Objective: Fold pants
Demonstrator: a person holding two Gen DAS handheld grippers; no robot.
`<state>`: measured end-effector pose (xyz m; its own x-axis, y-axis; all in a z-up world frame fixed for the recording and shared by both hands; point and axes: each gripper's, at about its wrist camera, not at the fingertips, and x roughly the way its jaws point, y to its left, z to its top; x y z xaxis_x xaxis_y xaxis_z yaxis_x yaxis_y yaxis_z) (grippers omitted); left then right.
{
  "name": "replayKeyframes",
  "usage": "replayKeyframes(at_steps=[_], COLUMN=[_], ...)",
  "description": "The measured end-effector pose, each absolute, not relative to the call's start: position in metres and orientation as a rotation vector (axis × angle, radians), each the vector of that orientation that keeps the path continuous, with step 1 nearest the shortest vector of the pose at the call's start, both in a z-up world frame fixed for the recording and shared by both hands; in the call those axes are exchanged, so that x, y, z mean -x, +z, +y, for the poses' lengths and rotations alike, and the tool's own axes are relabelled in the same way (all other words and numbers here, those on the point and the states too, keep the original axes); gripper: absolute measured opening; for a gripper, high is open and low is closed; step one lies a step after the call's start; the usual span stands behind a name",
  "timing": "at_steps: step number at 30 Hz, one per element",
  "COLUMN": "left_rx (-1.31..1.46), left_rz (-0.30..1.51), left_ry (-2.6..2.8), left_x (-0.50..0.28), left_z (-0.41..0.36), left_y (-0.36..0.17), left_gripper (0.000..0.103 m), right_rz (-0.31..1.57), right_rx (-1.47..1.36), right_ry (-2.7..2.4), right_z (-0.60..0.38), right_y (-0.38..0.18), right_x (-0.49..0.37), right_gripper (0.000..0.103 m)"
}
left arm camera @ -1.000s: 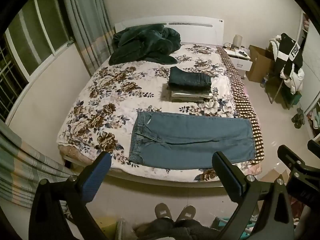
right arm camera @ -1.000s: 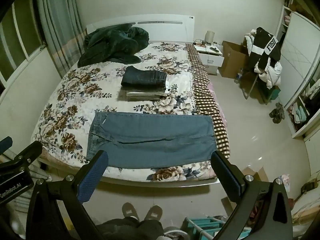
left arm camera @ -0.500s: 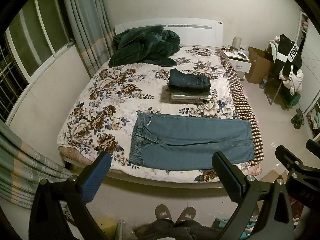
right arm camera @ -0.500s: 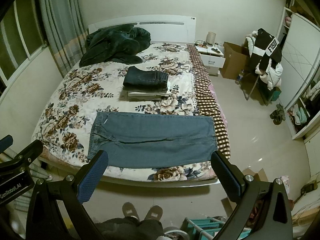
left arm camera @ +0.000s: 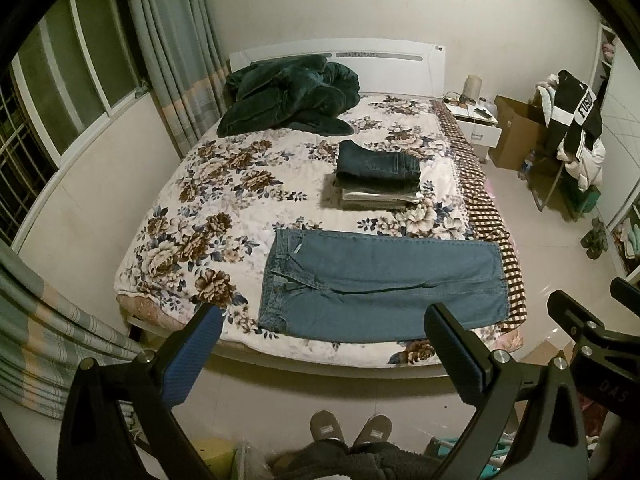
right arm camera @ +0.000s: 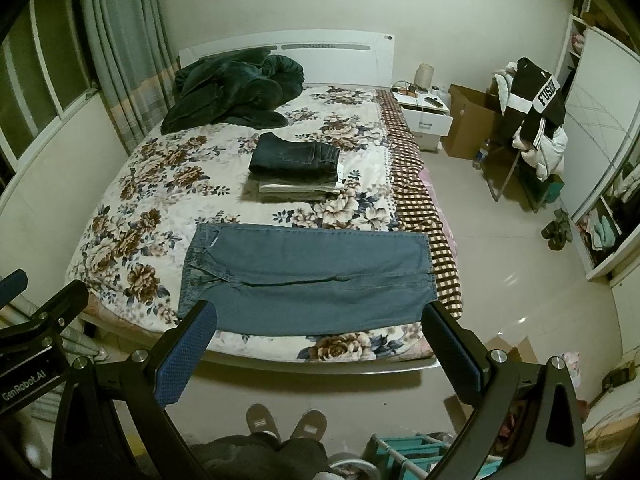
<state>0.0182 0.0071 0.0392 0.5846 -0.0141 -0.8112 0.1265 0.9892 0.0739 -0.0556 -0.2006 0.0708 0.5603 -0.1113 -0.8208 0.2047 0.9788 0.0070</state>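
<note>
- The blue jeans [left arm camera: 380,284] lie flat across the near end of the bed [left arm camera: 192,216], waistband toward the window side and hems at the checked edge of the bedding; the legs are already laid one on the other lengthwise, judging by the single seam line running down the middle.
- Further up the bed, well apart from them, sits a stack of folded pants [left arm camera: 378,178], a dark denim pair on top; this suggests earlier pairs are finished, and this pair is only part-done.
- What looks left: folding the jeans crosswise, hems toward waistband, and probably setting them on the stack.
- The left gripper [left arm camera: 320,344] hangs in the air in front of the bed, its jaws wide apart and holding nothing; neither finger touches the cloth.
- The right gripper [right arm camera: 318,342] is in the same state: jaws spread, empty, short of the mattress edge.
- The left wrist view shows the barred window and the near curtain folds at lower left, which the right view largely crops, plus part of the right tool at its right edge.
- The right wrist view shows more of the floor, the wardrobe shelves [right arm camera: 608,216] and a teal rack by the person's slippers [right arm camera: 286,420], and the left tool's lettered body at its left edge.
</note>
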Motion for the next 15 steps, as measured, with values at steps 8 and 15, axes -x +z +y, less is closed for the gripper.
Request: replayKeyframes(at_steps=[8, 15], left_rx=[-0.129, -0.129], left_rz=[0.940, 0.939], left_ry=[-0.085, -0.083], left_x=[-0.0173, -0.0185], left_z=[0.0072, 0.0077], left_y=[0.0391, 0.0426], left_gripper=[0.103, 0.103], right_rz=[0.958, 0.959], right_rx=[-0.108, -0.108], right_ry=[-0.186, -0.183], right_z=[-0.1997, -0.1968], right_y=[0.0732, 0.0759], right_x=[0.0557, 0.0561], right_gripper=[0.103, 0.103])
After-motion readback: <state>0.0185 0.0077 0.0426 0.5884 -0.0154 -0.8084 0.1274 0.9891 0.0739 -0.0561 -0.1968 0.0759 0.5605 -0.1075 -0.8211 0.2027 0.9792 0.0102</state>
